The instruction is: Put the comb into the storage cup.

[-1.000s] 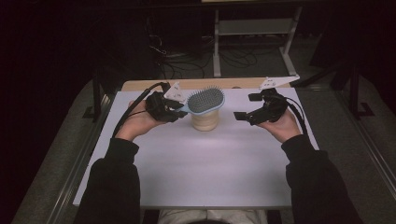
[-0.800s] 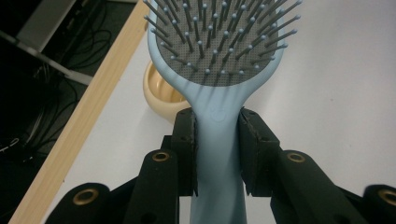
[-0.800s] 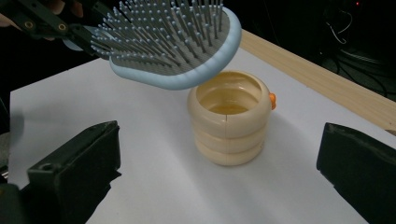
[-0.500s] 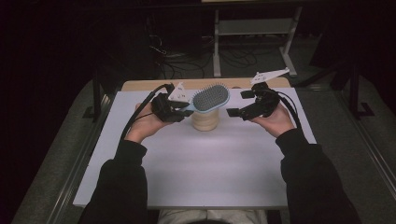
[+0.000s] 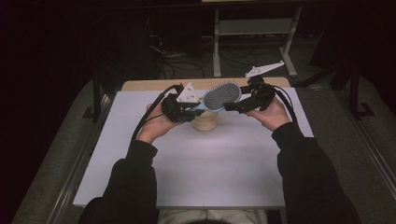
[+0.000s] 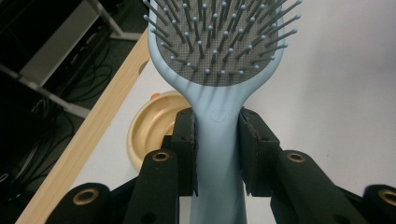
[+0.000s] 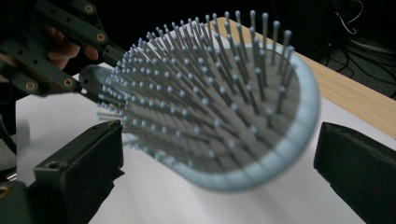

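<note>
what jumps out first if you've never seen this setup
A pale blue hairbrush held in mid-air above the white table, bristles up. The left gripper clamps its handle while the right gripper has open jaws either side of its head. A tan bowl sits underneath.

The person wears a dark, near-black top with long sleeves (image 5: 135,186) that end at the wrists, and pale trousers show at the bottom edge of the high view. Each hand carries a black tool: the left gripper (image 5: 194,108) and the right gripper (image 5: 233,105). Both are built of matte black bars joined by brass-coloured ringed holes (image 6: 160,156), with square black pads (image 6: 187,140) whose edges look worn. A grey three-cornered plate (image 5: 187,93) dotted with small holes sits on top of each, and a thick black cable (image 5: 149,112) trails from each body.
</note>
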The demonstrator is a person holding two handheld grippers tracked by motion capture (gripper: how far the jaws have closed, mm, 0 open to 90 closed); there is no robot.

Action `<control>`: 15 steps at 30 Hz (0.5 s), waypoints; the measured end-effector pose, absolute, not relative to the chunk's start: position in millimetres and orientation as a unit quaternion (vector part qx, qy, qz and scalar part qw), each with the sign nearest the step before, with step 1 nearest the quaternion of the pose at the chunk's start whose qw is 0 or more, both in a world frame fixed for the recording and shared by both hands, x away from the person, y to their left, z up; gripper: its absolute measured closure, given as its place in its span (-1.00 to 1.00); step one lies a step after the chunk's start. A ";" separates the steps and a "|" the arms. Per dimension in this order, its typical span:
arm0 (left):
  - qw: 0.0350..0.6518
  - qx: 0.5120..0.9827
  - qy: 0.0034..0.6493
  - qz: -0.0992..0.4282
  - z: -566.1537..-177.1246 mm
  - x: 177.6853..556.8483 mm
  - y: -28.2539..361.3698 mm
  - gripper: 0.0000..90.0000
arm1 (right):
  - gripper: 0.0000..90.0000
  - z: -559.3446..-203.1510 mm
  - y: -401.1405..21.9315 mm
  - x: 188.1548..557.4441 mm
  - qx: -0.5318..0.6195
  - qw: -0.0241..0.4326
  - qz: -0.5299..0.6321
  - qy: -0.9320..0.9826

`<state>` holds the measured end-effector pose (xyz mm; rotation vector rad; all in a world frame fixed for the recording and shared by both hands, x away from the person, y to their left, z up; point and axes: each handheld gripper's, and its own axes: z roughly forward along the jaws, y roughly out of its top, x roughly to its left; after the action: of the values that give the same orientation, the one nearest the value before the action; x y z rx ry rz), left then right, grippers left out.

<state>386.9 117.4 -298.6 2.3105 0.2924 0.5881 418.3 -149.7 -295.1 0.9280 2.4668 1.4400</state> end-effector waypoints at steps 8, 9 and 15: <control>0.392 0.878 0.124 0.246 -303.4 386.8 121.4 0.56 | -0.96 -292.8 -152.1 424.9 0.331 0.056 0.486 0.807; 0.395 0.876 0.126 0.245 -303.6 387.0 121.0 0.56 | -0.94 -292.0 -152.1 425.3 0.334 0.052 0.487 0.805; 0.409 0.868 0.141 0.243 -304.5 388.4 121.5 0.56 | -0.66 -287.7 -155.1 428.5 0.333 0.011 0.514 0.790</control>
<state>388.4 121.5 -304.5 2.1876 0.3543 0.6128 428.5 -155.1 -287.7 1.0397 2.4640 1.6042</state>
